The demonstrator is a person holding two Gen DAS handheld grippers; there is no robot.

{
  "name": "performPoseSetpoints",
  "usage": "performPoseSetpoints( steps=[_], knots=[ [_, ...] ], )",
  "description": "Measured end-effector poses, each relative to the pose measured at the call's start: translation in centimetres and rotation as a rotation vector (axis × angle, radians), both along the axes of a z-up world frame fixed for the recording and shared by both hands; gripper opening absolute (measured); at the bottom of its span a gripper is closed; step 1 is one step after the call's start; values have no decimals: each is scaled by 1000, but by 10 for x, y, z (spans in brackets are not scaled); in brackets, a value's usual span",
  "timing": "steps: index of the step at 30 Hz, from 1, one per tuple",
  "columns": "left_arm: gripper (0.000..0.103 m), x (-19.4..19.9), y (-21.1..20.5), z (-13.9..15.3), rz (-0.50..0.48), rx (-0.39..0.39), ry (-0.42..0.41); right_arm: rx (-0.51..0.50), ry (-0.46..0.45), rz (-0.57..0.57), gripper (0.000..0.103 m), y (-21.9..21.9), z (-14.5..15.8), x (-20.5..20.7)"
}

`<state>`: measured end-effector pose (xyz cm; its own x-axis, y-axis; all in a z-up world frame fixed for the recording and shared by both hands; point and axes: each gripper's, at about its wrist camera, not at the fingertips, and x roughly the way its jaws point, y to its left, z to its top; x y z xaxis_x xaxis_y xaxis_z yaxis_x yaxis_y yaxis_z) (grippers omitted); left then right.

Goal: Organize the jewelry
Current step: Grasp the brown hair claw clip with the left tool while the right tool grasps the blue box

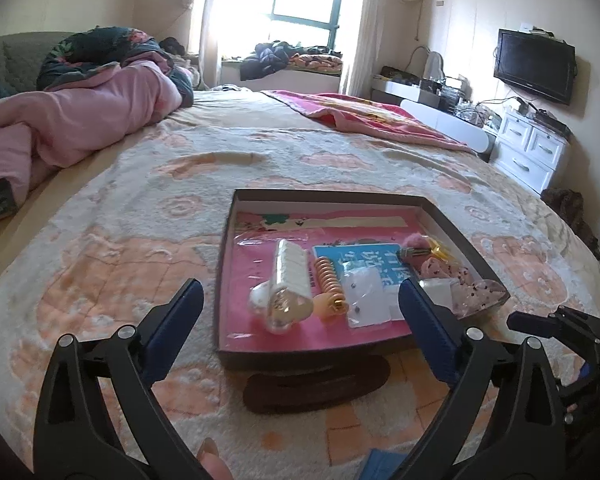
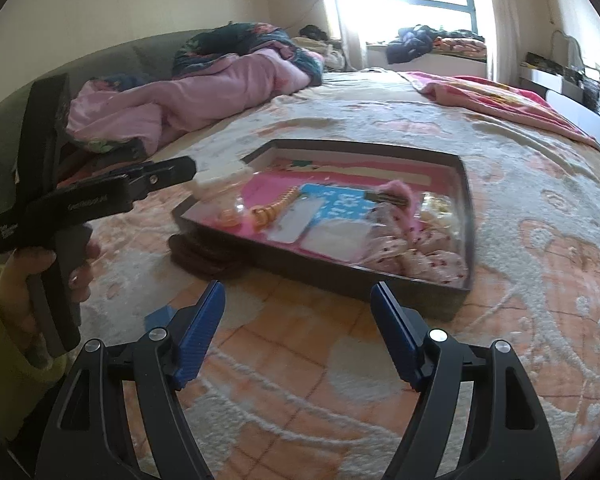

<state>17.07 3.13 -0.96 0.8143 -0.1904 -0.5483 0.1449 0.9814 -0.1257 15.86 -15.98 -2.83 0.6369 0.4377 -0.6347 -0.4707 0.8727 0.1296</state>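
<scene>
A shallow dark box lid (image 1: 228,240) with a pink lining lies on the bed and holds hair accessories. Inside are a white hair claw (image 1: 290,276), an orange spiral clip (image 1: 328,284), a small bag of ear studs (image 1: 365,296) and pink scrunchies (image 1: 459,276). A dark brown hair clip (image 1: 315,388) lies on the bedspread just in front of the box. My left gripper (image 1: 300,292) is open above the box's near edge. My right gripper (image 2: 298,296) is open and empty, hovering in front of the box (image 2: 465,216). The brown clip (image 2: 204,256) lies left of it.
The box sits on a cream and orange bedspread (image 1: 140,240). A pink quilt (image 1: 80,120) is heaped at the far left, a red blanket (image 1: 371,116) at the far right. White drawers (image 1: 531,148) and a television (image 1: 533,66) stand by the right wall.
</scene>
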Motion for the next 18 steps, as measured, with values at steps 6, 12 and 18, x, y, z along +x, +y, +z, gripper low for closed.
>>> performPoseSetpoints(
  steps=[6,12,18],
  knots=[
    [91,-9,19,-4,63,21,24,-8,13,77,73,21,-5,-10],
    [91,-15,32,-18,84,21,97,-21,36,177,73,48,-15,-22],
    [91,-14,33,-42,51,-11,190,-45,68,242,73,72,-29,-28]
  ],
)
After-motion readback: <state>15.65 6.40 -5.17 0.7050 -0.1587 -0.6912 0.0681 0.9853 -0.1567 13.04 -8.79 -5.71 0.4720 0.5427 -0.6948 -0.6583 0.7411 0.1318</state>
